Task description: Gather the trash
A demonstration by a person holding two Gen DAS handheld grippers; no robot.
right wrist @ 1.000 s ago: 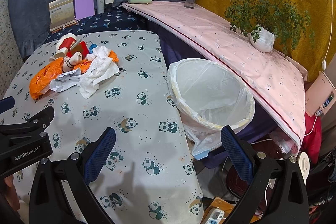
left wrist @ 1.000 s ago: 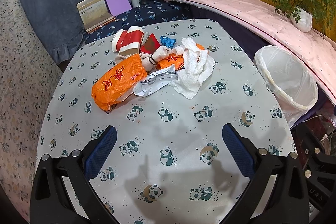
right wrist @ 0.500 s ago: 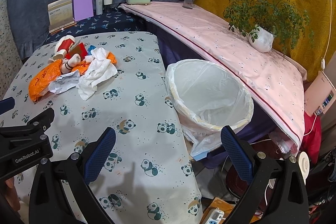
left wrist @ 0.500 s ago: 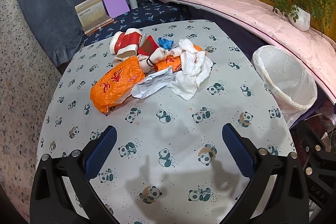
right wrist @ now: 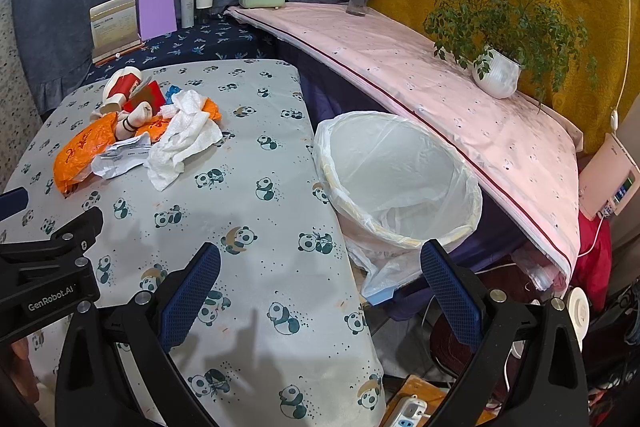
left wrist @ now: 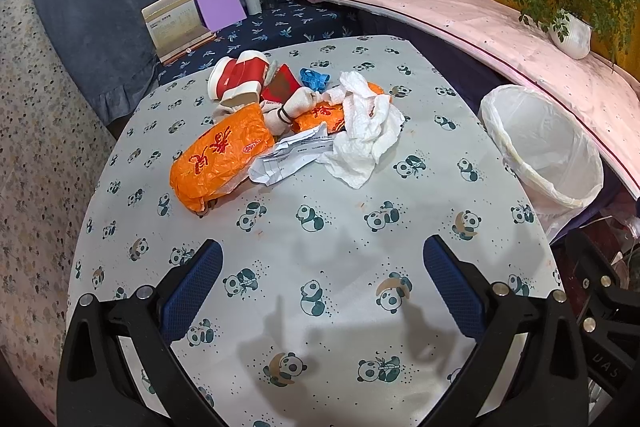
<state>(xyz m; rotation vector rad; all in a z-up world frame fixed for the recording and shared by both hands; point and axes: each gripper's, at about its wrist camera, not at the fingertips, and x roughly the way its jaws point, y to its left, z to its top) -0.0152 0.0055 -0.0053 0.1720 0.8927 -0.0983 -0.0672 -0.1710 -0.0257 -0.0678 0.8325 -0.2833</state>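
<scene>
1. Left wrist view: the left tool [left wrist: 322, 269] hangs over the near part of the counter [left wrist: 340, 235], which is covered with a grey panda-print cloth. Its two blue-padded fingers stand wide apart with nothing between them.
2. Same view: the trash sits in one heap on the far half of the counter, well apart from the tool. It includes a crumpled orange plastic bag [left wrist: 218, 159], a crumpled white printed paper slip [left wrist: 290, 161] touching the bag, a rumpled white paper towel [left wrist: 366, 125] to the right of the slip, a red and white paper cup [left wrist: 240, 75] lying on its side at the back, and a small blue scrap [left wrist: 314, 79].
3. Same view: a round bin lined with a white plastic bag [left wrist: 540, 147] stands just off the counter's right edge.
4. Right wrist view: the right tool [right wrist: 320, 271] hovers over the counter's right edge, its blue-padded fingers spread wide and empty. The lined bin [right wrist: 400, 179] is just ahead of it, between the counter and a long pink-covered shelf [right wrist: 440, 99].
5. Same view: the heap lies far left, with the orange bag [right wrist: 82, 151] and paper towel [right wrist: 182, 137] showing.
</scene>
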